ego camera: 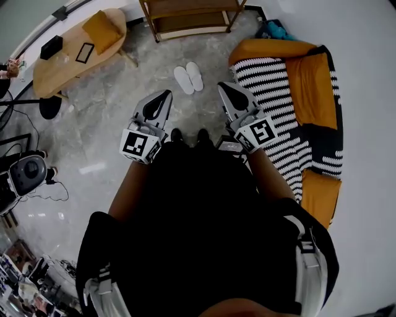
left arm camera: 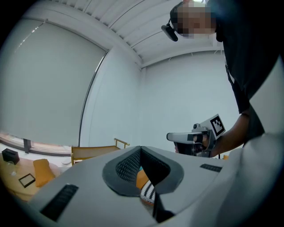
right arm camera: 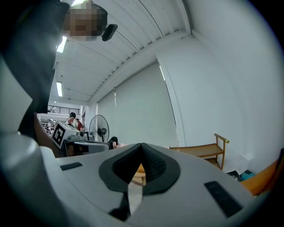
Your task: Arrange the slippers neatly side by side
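left gripper (left arm camera: 140,149): jaws together, tips meeting, nothing between the pads; held up in the air in front of the person's body, pointing forward.
right gripper (right arm camera: 142,145): jaws also shut tip to tip, empty; held level with the left one and well apart from it.
marker cubes: one at the rear of each gripper, left (ego camera: 141,143) and right (ego camera: 258,132), both near the person's forearms.
shoes (ego camera: 177,134): a dark pair on the floor (ego camera: 117,117), showing between the two grippers, right at the person's dark clothing.
slippers (ego camera: 188,78): a white pair lying on the open floor ahead of the shoes, side by side and close against each other, both turned the same way, slightly aslant; neither gripper is near them.
wooden shelf (ego camera: 192,15): low, at the far edge of the floor, beyond the slippers.
sofa (ego camera: 312,74): orange, along the floor's right side, near the right gripper.
striped blanket (ego camera: 272,93): black and white, spread over the sofa's seat.
wooden table (ego camera: 62,71): oval, at the floor's far left corner.
orange cushion (ego camera: 102,30): on the table's far end.
black box (ego camera: 51,46): near the table's left edge.
fan (right arm camera: 98,126): standing in the background of the right gripper view, with people behind it, too small to tell more.
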`<action>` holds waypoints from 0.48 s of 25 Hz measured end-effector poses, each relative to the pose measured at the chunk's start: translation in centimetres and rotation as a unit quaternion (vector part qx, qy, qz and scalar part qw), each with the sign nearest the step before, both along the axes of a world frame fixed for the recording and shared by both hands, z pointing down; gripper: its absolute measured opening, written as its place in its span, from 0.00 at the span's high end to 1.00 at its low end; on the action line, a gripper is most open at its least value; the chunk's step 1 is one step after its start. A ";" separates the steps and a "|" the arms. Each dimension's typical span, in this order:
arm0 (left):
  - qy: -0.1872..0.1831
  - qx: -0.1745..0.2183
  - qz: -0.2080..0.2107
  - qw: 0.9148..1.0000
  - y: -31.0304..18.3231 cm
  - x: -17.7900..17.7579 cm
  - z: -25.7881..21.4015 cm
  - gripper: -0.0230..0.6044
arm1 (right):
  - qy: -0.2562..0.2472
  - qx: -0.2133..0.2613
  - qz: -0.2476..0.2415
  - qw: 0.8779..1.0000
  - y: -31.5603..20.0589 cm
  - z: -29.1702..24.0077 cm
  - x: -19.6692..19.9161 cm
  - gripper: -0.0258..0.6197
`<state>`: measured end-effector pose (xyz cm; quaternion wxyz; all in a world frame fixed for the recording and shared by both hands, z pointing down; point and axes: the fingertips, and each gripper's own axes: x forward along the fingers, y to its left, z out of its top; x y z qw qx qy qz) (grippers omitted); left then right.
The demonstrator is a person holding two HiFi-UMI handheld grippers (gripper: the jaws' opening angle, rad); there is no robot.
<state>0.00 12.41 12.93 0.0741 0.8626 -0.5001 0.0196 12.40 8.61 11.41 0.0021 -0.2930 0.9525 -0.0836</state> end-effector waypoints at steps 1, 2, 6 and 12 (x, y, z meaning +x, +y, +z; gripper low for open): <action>0.000 0.002 0.003 1.000 -0.2 0.2 -0.2 0.94 | -0.005 -0.002 0.004 1.000 -0.1 -0.3 -0.1 0.91; 0.000 0.002 0.006 1.000 -0.3 0.3 -0.3 0.94 | -0.007 -0.004 0.006 1.000 -0.2 -0.4 -0.1 0.91; 0.004 0.004 0.009 1.000 -0.8 -0.2 -0.6 0.94 | 0.007 0.001 0.005 1.000 -0.5 0.1 -0.3 0.91; 0.028 -0.045 0.014 0.998 -1.8 -1.1 2.5 0.94 | 0.020 0.003 -0.002 1.000 -0.8 0.6 -0.8 0.91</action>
